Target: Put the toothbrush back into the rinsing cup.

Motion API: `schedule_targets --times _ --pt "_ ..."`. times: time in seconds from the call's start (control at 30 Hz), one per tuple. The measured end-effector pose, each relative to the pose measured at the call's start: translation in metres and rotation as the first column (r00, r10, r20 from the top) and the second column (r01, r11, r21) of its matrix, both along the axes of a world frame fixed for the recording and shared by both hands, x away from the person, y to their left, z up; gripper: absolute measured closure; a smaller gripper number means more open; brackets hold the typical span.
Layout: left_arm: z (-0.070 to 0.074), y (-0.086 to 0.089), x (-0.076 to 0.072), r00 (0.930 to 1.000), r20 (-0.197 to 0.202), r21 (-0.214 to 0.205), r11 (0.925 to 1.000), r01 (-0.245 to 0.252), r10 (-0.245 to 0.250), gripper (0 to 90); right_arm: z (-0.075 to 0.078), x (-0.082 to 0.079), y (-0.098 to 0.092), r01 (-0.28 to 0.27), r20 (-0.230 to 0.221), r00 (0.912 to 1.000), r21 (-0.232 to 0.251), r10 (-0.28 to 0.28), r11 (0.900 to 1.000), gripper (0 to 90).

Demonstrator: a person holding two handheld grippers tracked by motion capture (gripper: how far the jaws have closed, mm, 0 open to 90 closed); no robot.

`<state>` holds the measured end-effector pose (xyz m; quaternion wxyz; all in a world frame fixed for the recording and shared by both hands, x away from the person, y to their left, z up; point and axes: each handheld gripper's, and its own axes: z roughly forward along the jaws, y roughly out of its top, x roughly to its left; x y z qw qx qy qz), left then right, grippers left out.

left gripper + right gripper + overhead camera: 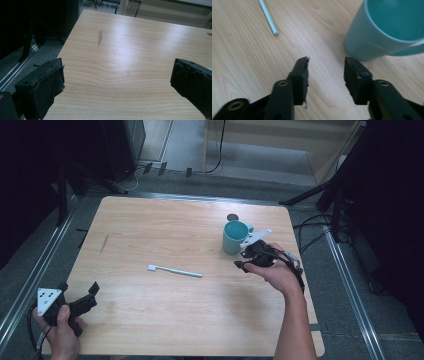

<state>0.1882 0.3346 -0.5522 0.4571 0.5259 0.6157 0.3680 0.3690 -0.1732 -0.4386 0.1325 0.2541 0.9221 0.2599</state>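
Your two forearms come in low over the wooden table (165, 220), and your right gripper (248, 262) hangs just beside the teal mug (234, 237).

Largest first: the table carries the mug near its far right side, upright and untouched. Your left gripper (75, 301) rests at the near left corner with its jaws spread wide over bare wood. The right gripper's jaws are parted with nothing between them. They sit just short of the mug's base, as the right gripper view shows. Smallest, the white toothbrush (175, 271) lies flat mid-table, well apart from both grippers. You risk nudging the mug if that right gripper swings any closer, since its plate already overlaps the rim.
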Motion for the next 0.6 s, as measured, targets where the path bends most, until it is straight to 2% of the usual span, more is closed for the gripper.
schedule_targets --times 0.1,0.27,0.37,0.4,0.43,0.47,0.5,0.6 --pt "0.0 0.0 0.0 1.0 0.0 0.002 1.0 0.004 -0.004 0.0 0.0 0.005 0.016 -0.037 -0.022 0.9991 -0.005 0.037 0.9993 63.3" --pt "0.0 0.0 0.0 1.0 0.001 0.002 1.0 0.004 -0.004 0.0 0.002 0.012 0.04 -0.088 -0.024 0.9959 -0.03 0.087 0.9957 64.1" --pt "0.0 0.0 0.0 1.0 0.003 -0.003 1.0 0.006 -0.006 0.0 0.0 0.015 0.053 -0.138 -0.014 0.9904 -0.084 0.137 0.9868 64.0" --pt "0.0 0.0 0.0 0.9999 0.004 -0.002 1.0 0.01 -0.01 0.0 -0.001 0.015 0.057 -0.154 -0.023 0.988 -0.099 0.153 0.9831 64.2" --pt "0.0 0.0 0.0 0.9999 0.004 -0.002 1.0 0.01 -0.01 0.0 -0.001 0.015 0.057 -0.154 -0.023 0.988 -0.099 0.153 0.9831 64.2" --pt "0.0 0.0 0.0 0.9999 0.005 0.001 0.9999 0.012 -0.012 0.0 -0.002 0.017 0.066 -0.175 -0.04 0.9844 -0.108 0.171 0.9787 69.7" --pt "0.0 0.0 0.0 0.9999 0.005 0.001 0.9999 0.014 -0.014 0.0 -0.002 0.018 0.069 -0.177 -0.038 0.984 -0.111 0.174 0.9779 72.3" --pt "0.0 0.0 0.0 0.9999 0.005 -0.001 0.9999 0.014 -0.014 0.0 -0.004 0.019 0.08 -0.194 -0.047 0.9808 -0.124 0.189 0.9731 74.9"
